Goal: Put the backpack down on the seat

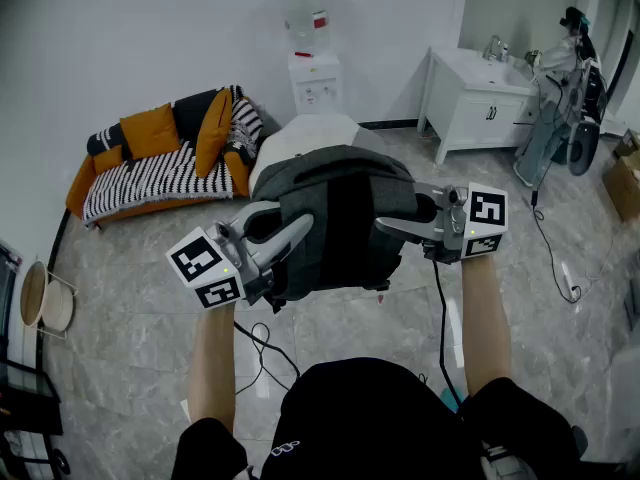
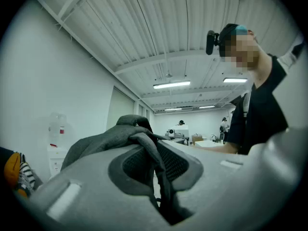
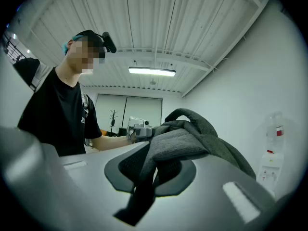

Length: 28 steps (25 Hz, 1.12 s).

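Observation:
I hold a dark grey backpack (image 1: 335,218) in the air between both grippers, above the tiled floor. My left gripper (image 1: 290,230) is shut on a strap at its left side, and the grey fabric (image 2: 120,136) runs between the jaws (image 2: 156,167). My right gripper (image 1: 395,226) is shut on a strap at the right side, where the fabric (image 3: 192,134) drapes over and down between the jaws (image 3: 149,170). A white seat (image 1: 305,133) stands just beyond the backpack, partly hidden by it.
A sofa (image 1: 160,163) with orange cushions stands far left. A water dispenser (image 1: 312,68) is against the back wall, and a white sink cabinet (image 1: 480,103) sits at the right. Cables (image 1: 262,343) lie on the floor near my feet. Equipment (image 1: 565,98) and a cardboard box (image 1: 625,183) are far right.

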Each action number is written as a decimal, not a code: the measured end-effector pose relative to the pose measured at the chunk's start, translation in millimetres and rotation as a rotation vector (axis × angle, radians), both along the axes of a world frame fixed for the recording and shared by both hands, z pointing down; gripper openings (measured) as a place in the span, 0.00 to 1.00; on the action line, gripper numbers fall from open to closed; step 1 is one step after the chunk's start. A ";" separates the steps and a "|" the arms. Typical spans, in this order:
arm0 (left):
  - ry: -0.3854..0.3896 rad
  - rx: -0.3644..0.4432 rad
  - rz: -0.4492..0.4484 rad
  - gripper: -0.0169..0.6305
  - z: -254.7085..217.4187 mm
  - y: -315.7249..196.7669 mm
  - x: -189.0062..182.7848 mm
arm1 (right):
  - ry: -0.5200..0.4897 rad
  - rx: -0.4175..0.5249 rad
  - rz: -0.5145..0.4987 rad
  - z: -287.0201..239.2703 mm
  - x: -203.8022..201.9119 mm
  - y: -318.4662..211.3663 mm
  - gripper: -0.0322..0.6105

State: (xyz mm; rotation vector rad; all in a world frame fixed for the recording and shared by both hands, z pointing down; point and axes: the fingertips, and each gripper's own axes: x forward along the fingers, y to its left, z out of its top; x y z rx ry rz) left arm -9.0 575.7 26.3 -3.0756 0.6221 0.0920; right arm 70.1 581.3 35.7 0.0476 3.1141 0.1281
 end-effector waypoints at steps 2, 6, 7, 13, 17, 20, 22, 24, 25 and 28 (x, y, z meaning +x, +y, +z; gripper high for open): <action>-0.007 0.001 0.000 0.09 -0.9 -0.7 -1.4 | 0.003 0.002 -0.011 -1.5 -0.2 0.3 0.10; -0.010 0.010 -0.015 0.09 -5.1 -3.0 -1.5 | -0.008 -0.015 -0.019 -7.3 -0.3 -1.8 0.10; -0.010 0.007 -0.016 0.09 -5.5 -2.8 -1.1 | -0.013 -0.026 -0.020 -8.3 0.1 -1.4 0.10; -0.005 -0.020 -0.015 0.09 1.0 -4.9 -0.3 | -0.018 -0.064 -0.033 -4.3 1.5 -2.3 0.11; 0.001 -0.037 -0.002 0.09 4.5 -9.9 0.2 | -0.019 -0.081 -0.025 -1.9 2.1 -7.0 0.11; -0.004 -0.058 0.005 0.09 6.6 -13.0 -2.0 | -0.019 -0.093 -0.022 -1.0 0.0 -9.5 0.11; -0.013 -0.064 0.007 0.09 8.1 -13.2 -0.5 | -0.020 -0.090 -0.018 0.5 1.4 -9.6 0.11; -0.017 -0.061 0.000 0.09 8.0 -6.9 5.4 | -0.029 -0.087 -0.013 0.0 6.7 -4.0 0.11; -0.016 -0.057 -0.006 0.09 6.6 -2.7 8.1 | -0.038 -0.087 -0.013 -1.9 9.3 0.0 0.11; -0.013 -0.045 -0.031 0.09 1.7 -0.7 7.7 | -0.054 -0.093 -0.016 -8.4 8.4 2.3 0.11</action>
